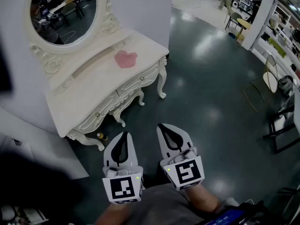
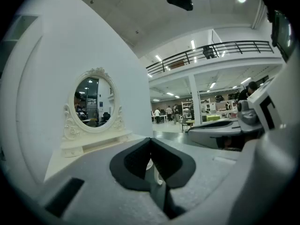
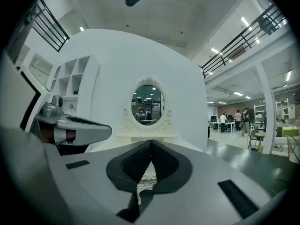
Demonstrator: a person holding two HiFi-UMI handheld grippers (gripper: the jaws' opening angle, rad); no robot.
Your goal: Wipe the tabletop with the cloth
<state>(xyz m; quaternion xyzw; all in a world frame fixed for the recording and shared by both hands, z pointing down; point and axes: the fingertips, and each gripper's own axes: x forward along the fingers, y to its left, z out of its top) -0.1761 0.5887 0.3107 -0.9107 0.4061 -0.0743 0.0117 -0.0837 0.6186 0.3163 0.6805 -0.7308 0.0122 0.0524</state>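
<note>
A pink cloth lies crumpled on the top of a white dressing table at the upper left of the head view. Both grippers hang side by side over the dark floor, well short of the table. My left gripper is shut and holds nothing; its jaw tips meet in the left gripper view. My right gripper is shut and empty too, with its tips together in the right gripper view. The table's oval mirror stands straight ahead of both.
A white wall backs the table. The table's carved legs stand on a glossy dark floor. Chairs and shelving stand at the right. A small bottle lies on the floor under the table.
</note>
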